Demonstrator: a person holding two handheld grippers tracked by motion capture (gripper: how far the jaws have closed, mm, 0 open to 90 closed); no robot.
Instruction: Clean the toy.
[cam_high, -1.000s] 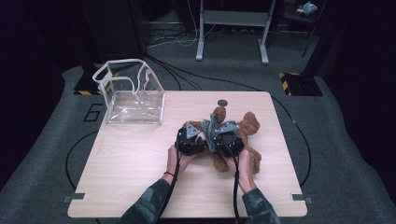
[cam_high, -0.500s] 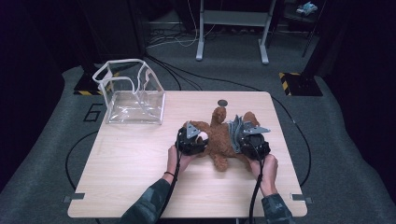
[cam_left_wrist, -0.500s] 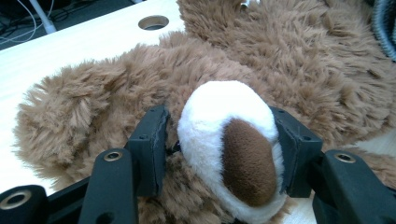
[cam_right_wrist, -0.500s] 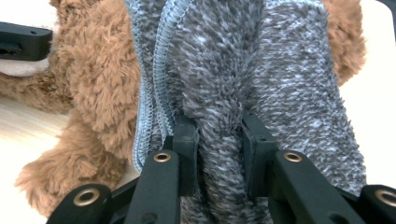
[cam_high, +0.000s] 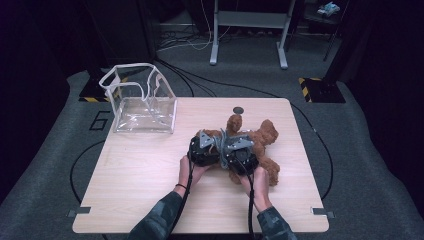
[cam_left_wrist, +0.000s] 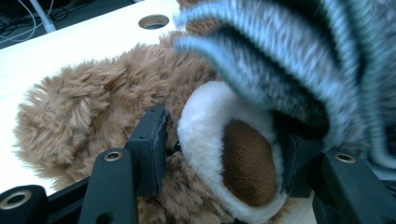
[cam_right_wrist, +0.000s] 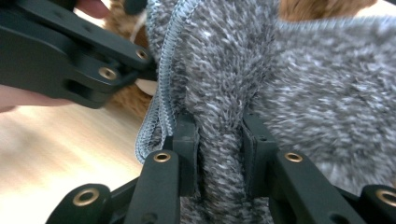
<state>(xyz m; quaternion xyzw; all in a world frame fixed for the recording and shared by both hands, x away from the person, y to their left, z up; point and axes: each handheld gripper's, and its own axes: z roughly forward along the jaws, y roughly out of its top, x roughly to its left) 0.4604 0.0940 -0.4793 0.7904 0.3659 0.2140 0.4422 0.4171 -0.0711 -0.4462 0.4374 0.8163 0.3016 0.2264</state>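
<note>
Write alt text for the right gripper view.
The right gripper has its two black jaws pinched on a fold of fuzzy grey knit fabric with a ribbed blue-grey edge. The left gripper reaches in from the upper left, with brown plush behind it, over a light wooden table.

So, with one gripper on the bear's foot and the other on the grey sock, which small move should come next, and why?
Probably pull the grey sock further over the bear's foot: the right gripper pinches a fold of it, the left gripper clamps the foot, and the sock's opening lies beside it.
</note>
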